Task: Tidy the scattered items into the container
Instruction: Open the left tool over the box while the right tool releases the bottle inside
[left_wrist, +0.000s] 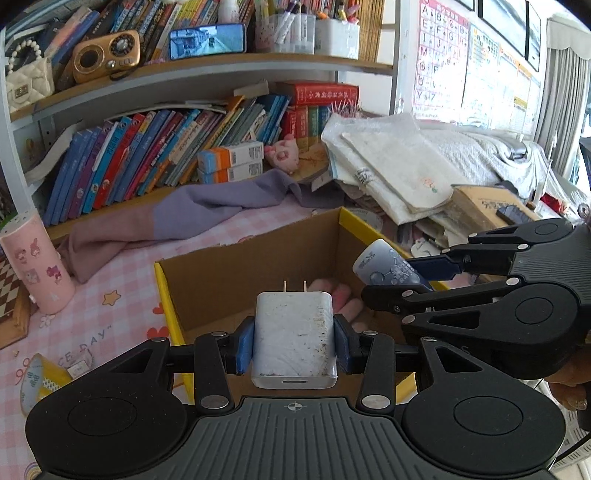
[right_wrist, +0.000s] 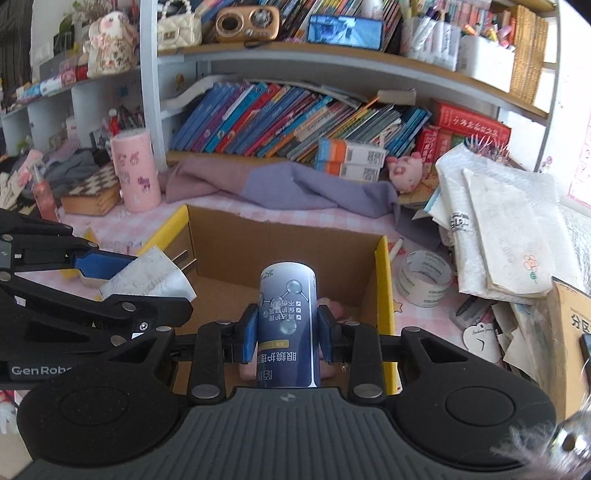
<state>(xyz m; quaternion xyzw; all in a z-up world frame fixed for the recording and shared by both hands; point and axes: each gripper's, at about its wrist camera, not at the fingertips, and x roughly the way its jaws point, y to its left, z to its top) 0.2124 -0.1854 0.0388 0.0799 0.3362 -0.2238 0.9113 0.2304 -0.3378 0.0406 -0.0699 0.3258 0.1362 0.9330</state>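
My left gripper (left_wrist: 294, 345) is shut on a white charger plug (left_wrist: 294, 339), prongs pointing away, held over the near edge of an open cardboard box (left_wrist: 240, 273) with yellow rims. My right gripper (right_wrist: 287, 334) is shut on a dark blue bottle (right_wrist: 288, 325) with white print, also above the box (right_wrist: 280, 251). In the left wrist view the right gripper (left_wrist: 424, 280) comes in from the right with the bottle (left_wrist: 384, 267) over the box's right side. In the right wrist view the left gripper (right_wrist: 122, 277) with the plug (right_wrist: 147, 275) sits at the left. Something pink (left_wrist: 343, 299) lies on the box floor.
A pink patterned cloth (left_wrist: 110, 306) covers the table. A pink cylinder (left_wrist: 37, 262) and a chessboard box (right_wrist: 92, 192) stand left, a purple cloth (right_wrist: 288, 184) behind the box, a tape roll (right_wrist: 424, 277) and stacked papers (right_wrist: 498, 229) to the right. Bookshelves (right_wrist: 295, 118) line the back.
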